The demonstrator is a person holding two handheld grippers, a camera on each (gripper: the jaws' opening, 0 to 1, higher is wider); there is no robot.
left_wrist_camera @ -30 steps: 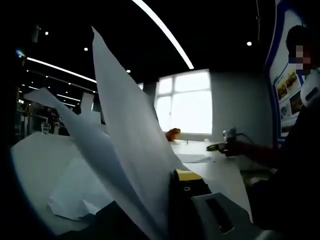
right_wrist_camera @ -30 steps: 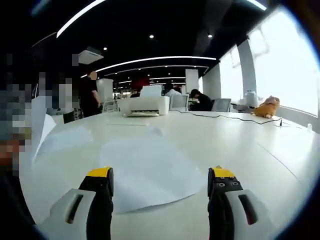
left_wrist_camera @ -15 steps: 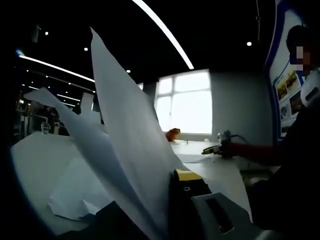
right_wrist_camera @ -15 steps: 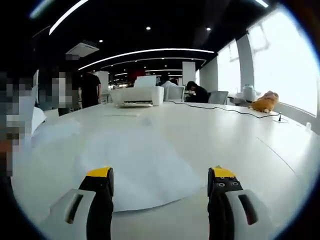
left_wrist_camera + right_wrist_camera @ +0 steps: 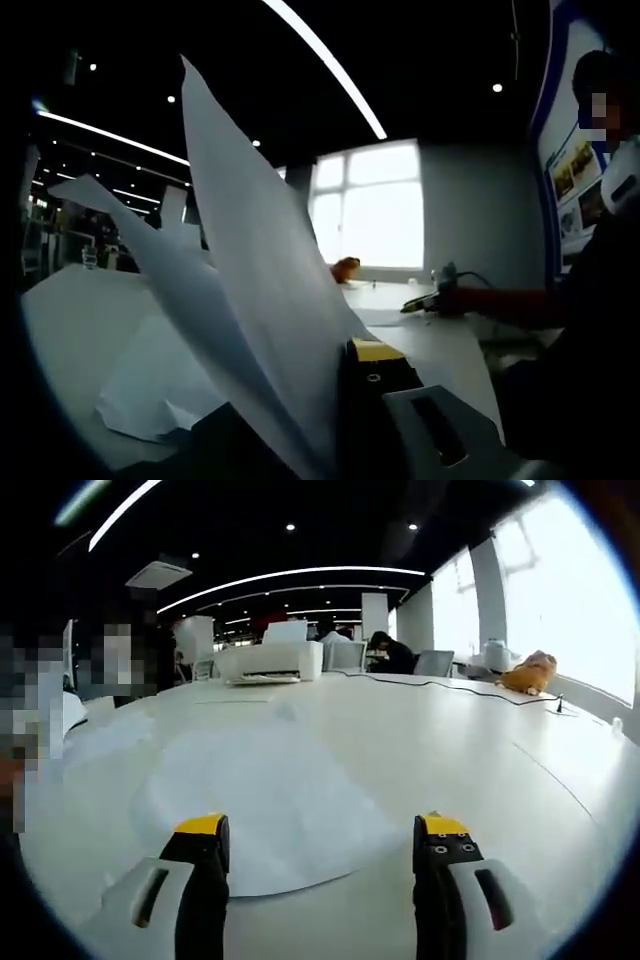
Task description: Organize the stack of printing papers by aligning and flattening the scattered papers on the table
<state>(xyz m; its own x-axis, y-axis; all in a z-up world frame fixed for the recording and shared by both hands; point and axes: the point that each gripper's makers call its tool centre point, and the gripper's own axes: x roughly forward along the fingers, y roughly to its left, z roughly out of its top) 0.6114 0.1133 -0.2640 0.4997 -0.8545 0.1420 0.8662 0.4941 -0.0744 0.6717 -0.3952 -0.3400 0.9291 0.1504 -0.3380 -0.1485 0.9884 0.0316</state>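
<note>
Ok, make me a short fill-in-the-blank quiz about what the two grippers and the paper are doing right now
1. The left gripper holds sheets of ____.
2. The right gripper has its jaws ____.
3. A flat sheet lies on the ____ ahead of the right gripper.
4. The printer across the table is ____ in colour.

Missing words: paper; open; table; white

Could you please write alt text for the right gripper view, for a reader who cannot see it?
The open right gripper hovers low over a loose sheet of paper lying flat on a white table. Farther back sit a white printer and an orange plush toy near the window.
</note>
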